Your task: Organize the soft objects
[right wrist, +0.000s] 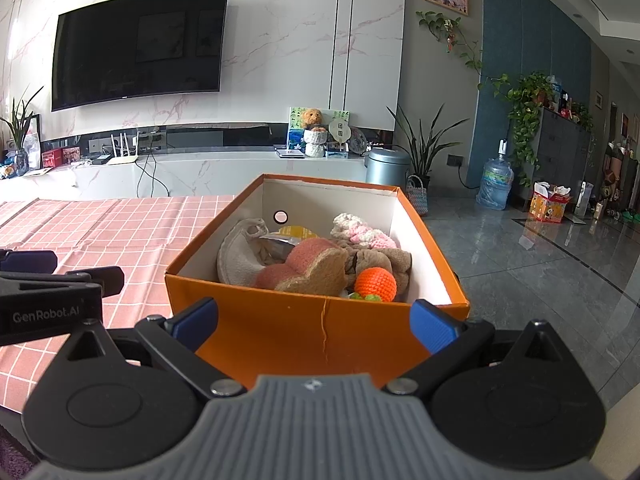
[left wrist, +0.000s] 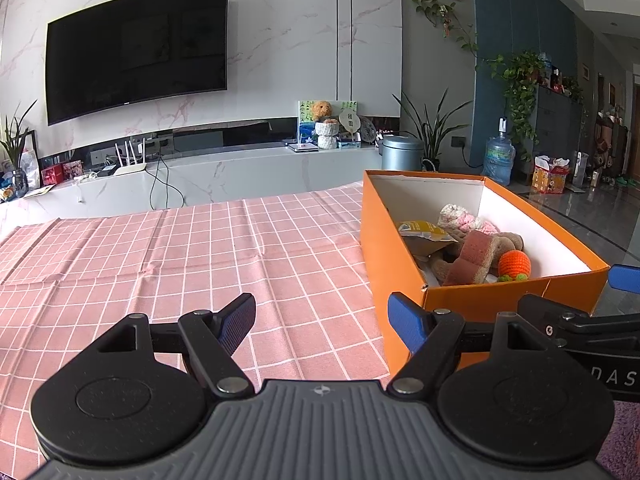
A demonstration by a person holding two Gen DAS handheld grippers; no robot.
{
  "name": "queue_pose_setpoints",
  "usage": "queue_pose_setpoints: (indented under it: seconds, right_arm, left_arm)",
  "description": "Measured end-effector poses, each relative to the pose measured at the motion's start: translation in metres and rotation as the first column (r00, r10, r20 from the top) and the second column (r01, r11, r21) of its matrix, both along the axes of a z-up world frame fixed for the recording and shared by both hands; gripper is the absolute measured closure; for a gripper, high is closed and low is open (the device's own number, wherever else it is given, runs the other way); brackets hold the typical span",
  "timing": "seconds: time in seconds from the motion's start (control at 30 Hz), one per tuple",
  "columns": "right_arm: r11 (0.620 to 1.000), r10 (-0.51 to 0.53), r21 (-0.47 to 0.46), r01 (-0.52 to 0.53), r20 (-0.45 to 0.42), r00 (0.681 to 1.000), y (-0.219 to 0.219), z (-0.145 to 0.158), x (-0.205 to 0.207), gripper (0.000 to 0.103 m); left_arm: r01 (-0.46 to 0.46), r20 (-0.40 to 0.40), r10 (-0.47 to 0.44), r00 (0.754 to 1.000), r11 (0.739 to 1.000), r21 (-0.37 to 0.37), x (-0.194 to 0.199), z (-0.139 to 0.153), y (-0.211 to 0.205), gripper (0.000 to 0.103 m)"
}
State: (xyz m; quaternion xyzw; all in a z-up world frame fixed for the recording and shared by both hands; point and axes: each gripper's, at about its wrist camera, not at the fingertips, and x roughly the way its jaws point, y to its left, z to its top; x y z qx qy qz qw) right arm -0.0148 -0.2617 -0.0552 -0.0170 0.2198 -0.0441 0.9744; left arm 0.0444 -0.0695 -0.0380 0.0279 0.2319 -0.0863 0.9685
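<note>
Pink tablecloth [left wrist: 180, 260] lies bare; orange box [right wrist: 288, 332] blocks the right.

A dark television [right wrist: 138, 46] hangs on the pale marble wall [right wrist: 280, 20] above a long white console [right wrist: 224, 168], while potted plants [right wrist: 428, 140], a grey bin [right wrist: 386, 168] and a water bottle [right wrist: 496, 184] stand on the glossy grey floor [right wrist: 540, 264].

The worktop [left wrist: 160, 264] wears a pink checked cloth [left wrist: 280, 240]; an open orange box [right wrist: 312, 332] stands at its right end.
</note>
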Motion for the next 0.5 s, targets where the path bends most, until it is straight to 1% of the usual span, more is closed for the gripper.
queue_pose_setpoints:
  seconds: [0.5]
  right_arm:
    - [1.0,-0.003,0.004,0.003,-0.004,1.0,-0.0003,0.0012,-0.0021,0.003]
  left_arm:
    - [-0.004,0.004,0.004,1.0,1.0,-0.001,-0.0012,0.0026,0.0012,0.015]
